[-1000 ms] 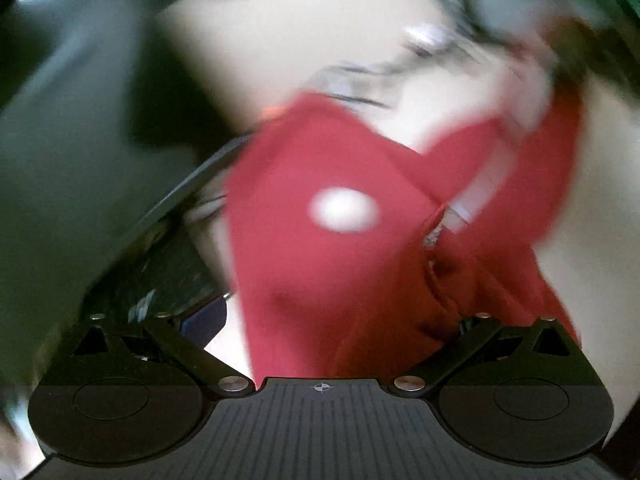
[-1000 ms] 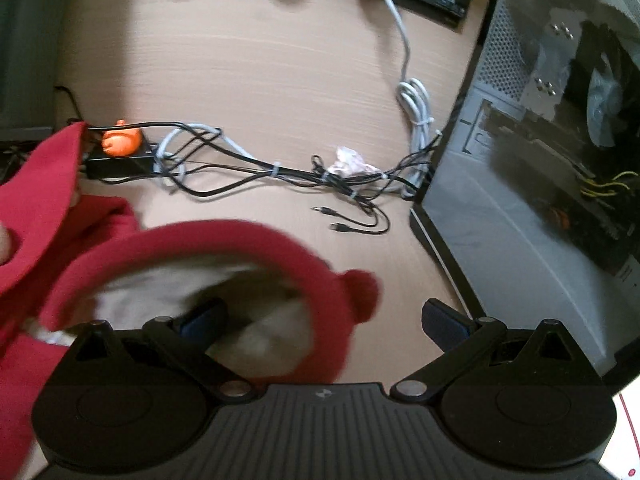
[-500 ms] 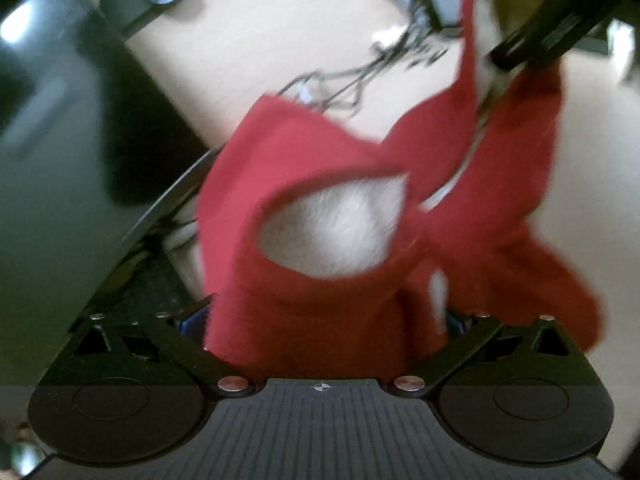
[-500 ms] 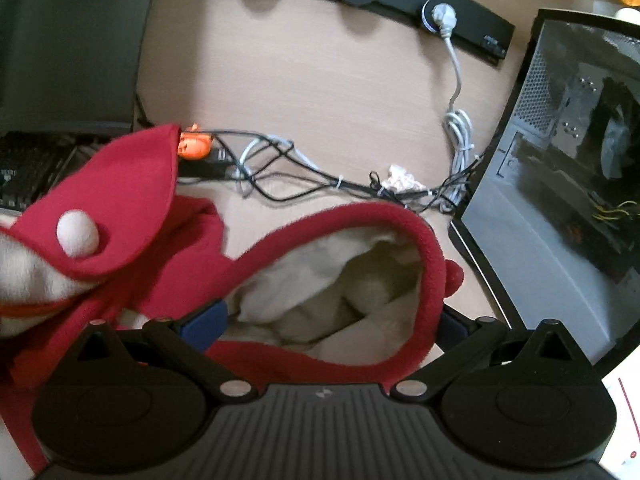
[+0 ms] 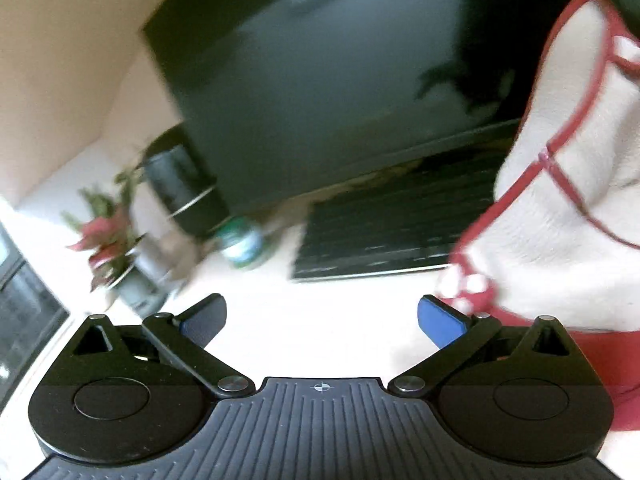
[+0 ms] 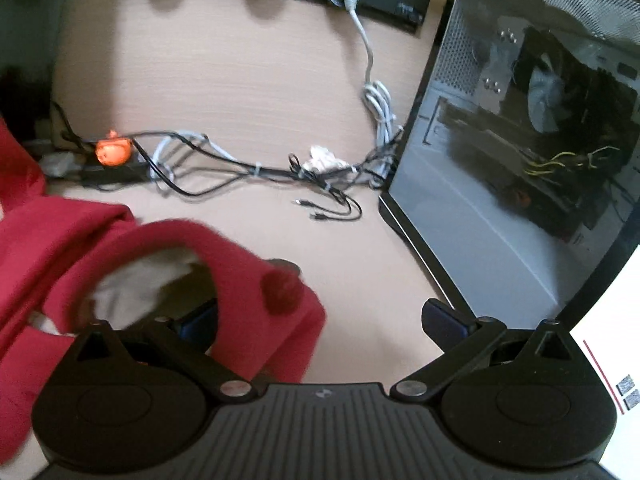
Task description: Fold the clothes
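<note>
Now | left gripper [image 5: 322, 320] has let go, jaws spread, empty, swung toward monitor [image 5: 320, 80] | garment [image 6: 72, 248] draped over right gripper [image 6: 320, 320]'s left finger, jaws wide, nothing pinched | garment [image 5: 560, 200] bunched, fold not begun; needs regrasp

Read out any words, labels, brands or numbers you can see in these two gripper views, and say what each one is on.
None can be read.
Power strip: a small pale marking, too small to read.
White sheet: small square printed codes, no legible text.
Green can: label blurred by motion.
Left gripper and right gripper bodies: only a small round crosshair mark, no lettering.
</note>
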Tool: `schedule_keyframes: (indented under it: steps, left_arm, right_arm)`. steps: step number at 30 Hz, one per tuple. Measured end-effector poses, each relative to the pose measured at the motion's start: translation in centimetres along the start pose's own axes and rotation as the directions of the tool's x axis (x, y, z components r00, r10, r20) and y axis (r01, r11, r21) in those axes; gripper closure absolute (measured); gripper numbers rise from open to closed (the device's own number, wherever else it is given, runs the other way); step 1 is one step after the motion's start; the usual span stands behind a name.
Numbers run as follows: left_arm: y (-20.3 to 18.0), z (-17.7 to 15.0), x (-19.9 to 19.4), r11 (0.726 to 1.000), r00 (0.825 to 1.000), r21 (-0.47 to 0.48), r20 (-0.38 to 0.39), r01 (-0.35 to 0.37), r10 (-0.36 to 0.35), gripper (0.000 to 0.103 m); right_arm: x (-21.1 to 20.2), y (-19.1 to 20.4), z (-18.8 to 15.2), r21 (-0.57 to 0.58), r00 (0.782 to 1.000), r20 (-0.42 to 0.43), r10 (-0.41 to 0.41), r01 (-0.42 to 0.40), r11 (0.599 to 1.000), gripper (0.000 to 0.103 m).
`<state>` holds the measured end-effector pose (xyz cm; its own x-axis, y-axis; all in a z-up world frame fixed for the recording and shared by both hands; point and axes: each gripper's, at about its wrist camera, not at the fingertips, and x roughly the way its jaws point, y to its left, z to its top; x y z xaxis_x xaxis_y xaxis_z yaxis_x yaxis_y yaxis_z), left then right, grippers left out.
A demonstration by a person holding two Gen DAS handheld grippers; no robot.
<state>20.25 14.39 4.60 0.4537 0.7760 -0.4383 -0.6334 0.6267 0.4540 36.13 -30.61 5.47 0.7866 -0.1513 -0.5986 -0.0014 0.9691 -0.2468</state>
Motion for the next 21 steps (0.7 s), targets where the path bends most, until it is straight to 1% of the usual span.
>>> schedule_keyframes:
  steps: [1,2,3,4,5,6,7,8,9,10,11,12,13,14,16,17,18,19,20,21]
  left_arm:
    - [0.4,0.2,-0.6,0.999,1.0,-0.041,0.005,0.028,-0.028,0.0]
    - [0.3,0.7,-1.3,0.99,0.994,-0.083,0.023,0.111,-0.109,0.0]
    - [0.7,1.4,-2.6,0.962,0.969,-0.115,0.051,0.247,-0.243,0.0]
    - [0.5,1.9,-3.8,0.907,0.914,-0.115,0.068,0.405,-0.4,0.0]
    - [-0.3,2.4,-4.6,0.833,0.838,-0.092,0.061,0.546,-0.542,0.0]
    - [-1.5,2.8,-5.3,0.748,0.751,-0.065,0.046,0.66,-0.659,0.0]
    - [-3.3,3.2,-5.7,0.669,0.67,-0.035,0.018,0.743,-0.742,0.0]
    - [-5.2,3.4,-6.0,0.596,0.596,-0.008,-0.014,0.803,-0.803,0.0]
    - [-7.5,3.3,-6.0,0.55,0.55,0.019,-0.058,0.835,-0.833,0.0]
    - [-9.9,3.2,-5.6,0.519,0.521,0.045,-0.112,0.854,-0.846,0.0]
    - [-11.8,2.9,-5.1,0.511,0.514,0.061,-0.163,0.857,-0.842,0.0]
    - [-13.7,2.6,-4.4,0.521,0.521,0.062,-0.217,0.851,-0.825,0.0]
    - [-15.2,2.3,-3.7,0.529,0.521,0.048,-0.266,0.847,-0.811,0.0]
    - [-16.0,2.0,-3.1,0.519,0.5,0.02,-0.303,0.855,-0.811,0.0]
    - [-17.1,1.6,-2.9,0.48,0.434,-0.05,-0.353,0.876,-0.829,0.0]
    - [-17.4,1.4,-3.2,0.474,0.423,-0.062,-0.36,0.878,-0.831,0.0]
    - [-17.7,1.2,-3.8,0.481,0.43,-0.061,-0.361,0.875,-0.827,0.0]
    - [-18.1,1.1,-4.3,0.481,0.427,-0.071,-0.363,0.874,-0.828,0.0]
    - [-18.7,1.1,-4.8,0.459,0.393,-0.11,-0.365,0.882,-0.844,0.0]
    - [-19.5,1.1,-5.5,0.416,0.338,-0.161,-0.363,0.895,-0.868,0.0]
  right_arm:
    - [0.5,-0.1,0.0,-0.016,1.0,-0.021,-0.002,0.002,1.0,0.0]
    - [1.0,-0.1,0.0,-0.037,0.999,-0.041,-0.002,0.0,0.999,0.0]
    - [1.3,-0.2,0.0,-0.053,0.999,-0.052,-0.002,-0.001,0.999,0.0]
    - [1.4,-0.2,0.1,-0.066,0.998,-0.056,0.001,-0.005,0.998,0.0]
    - [1.5,-0.2,0.2,-0.08,0.998,-0.06,0.004,-0.008,0.997,0.0]
    - [1.6,-0.2,0.3,-0.093,0.998,-0.064,0.006,-0.012,0.996,0.0]
    - [1.5,-0.2,0.4,-0.101,0.998,-0.061,0.009,-0.016,0.995,0.0]
    - [1.5,-0.1,0.6,-0.118,0.998,-0.058,0.013,-0.019,0.993,0.0]
    - [1.4,-0.1,0.9,-0.137,0.998,-0.055,0.016,-0.023,0.99,0.0]
    - [1.6,0.1,1.2,-0.172,0.998,-0.055,0.015,-0.024,0.985,0.0]
    - [1.8,0.2,1.5,-0.209,0.998,-0.057,0.013,-0.025,0.978,0.0]
    - [2.0,0.3,1.9,-0.252,0.998,-0.056,0.007,-0.021,0.967,0.0]
    - [2.3,0.4,2.3,-0.296,0.998,-0.055,0.0,-0.017,0.955,0.0]
    - [2.7,0.6,2.8,-0.334,0.999,-0.047,-0.005,-0.011,0.943,0.0]
    - [3.4,0.8,4.0,-0.407,0.999,-0.029,-0.014,0.001,0.914,0.0]
    - [3.8,1.1,4.7,-0.422,1.0,-0.019,-0.015,0.005,0.906,0.0]
    - [4.1,1.6,5.2,-0.432,1.0,-0.008,-0.017,0.012,0.902,0.0]
    - [4.4,2.1,5.9,-0.442,1.0,0.017,-0.022,0.027,0.897,0.0]
    - [4.4,2.5,6.7,-0.435,0.998,0.065,-0.022,0.048,0.899,0.0]
    - [4.4,2.9,7.5,-0.426,0.993,0.115,-0.022,0.069,0.902,0.0]
